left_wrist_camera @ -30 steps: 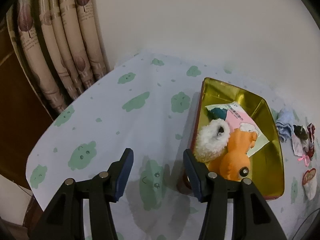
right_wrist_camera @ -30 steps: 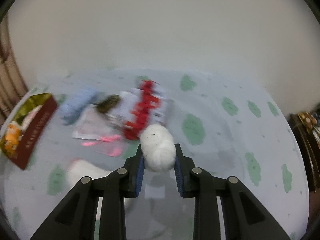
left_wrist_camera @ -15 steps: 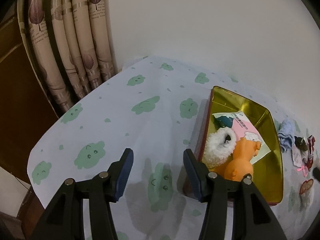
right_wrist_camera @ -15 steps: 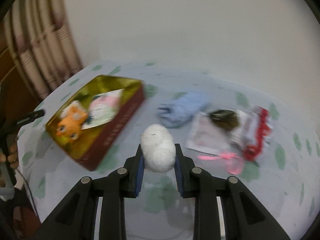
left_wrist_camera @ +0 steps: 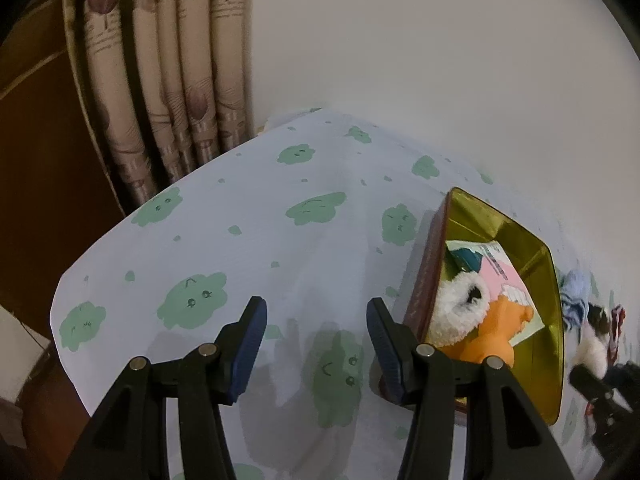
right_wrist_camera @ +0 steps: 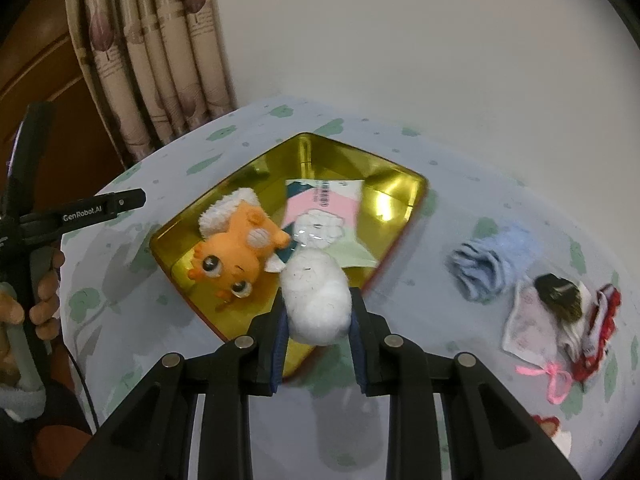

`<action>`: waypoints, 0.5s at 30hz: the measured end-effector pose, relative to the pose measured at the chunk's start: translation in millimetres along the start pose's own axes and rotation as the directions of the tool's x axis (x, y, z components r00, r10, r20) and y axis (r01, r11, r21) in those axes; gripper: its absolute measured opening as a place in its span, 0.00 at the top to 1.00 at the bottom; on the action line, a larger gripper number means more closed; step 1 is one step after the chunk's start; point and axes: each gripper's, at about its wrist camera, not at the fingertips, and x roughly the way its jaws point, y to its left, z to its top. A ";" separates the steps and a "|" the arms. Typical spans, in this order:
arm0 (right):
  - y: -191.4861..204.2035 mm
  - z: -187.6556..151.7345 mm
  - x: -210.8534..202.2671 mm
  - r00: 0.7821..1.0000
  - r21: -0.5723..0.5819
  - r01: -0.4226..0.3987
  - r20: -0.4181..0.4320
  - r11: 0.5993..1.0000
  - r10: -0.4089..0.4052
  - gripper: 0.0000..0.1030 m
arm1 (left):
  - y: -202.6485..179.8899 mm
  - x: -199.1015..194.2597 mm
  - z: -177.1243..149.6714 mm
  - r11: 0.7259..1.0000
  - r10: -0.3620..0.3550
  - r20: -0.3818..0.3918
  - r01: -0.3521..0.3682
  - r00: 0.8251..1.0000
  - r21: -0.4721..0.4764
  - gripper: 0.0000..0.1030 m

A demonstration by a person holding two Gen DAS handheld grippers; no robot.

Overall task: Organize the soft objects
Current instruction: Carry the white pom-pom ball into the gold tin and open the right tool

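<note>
While right tongs clamp white plush ball above gold tin, left tongs gape, empty.

Orange plush part hidden behind hand-held gripper finger; red-white item cut by edge.

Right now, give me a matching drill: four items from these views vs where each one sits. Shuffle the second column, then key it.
Items:
1. white fluffy ball
2. orange plush toy
3. light blue cloth
4. left gripper

Places:
A. lying in the gold tin
B. clamped in the right gripper
C. open above bare tablecloth, beside the tin
D. on the tablecloth, outside the tin

Pairs: 1-B, 2-A, 3-D, 4-C
</note>
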 end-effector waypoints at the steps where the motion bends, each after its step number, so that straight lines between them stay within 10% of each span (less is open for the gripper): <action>1: 3.6 3.1 4.8 1.000 -0.005 -0.004 -0.003 1.000 0.004 0.76 | 3.0 0.8 0.4 1.000 0.004 -0.004 -0.004 1.000 -0.015 0.48; 15: 22.7 15.9 44.0 0.998 -0.018 -0.011 -0.055 1.000 0.010 0.73 | 25.7 6.7 2.5 0.992 0.003 -0.035 -0.008 0.999 -0.125 0.48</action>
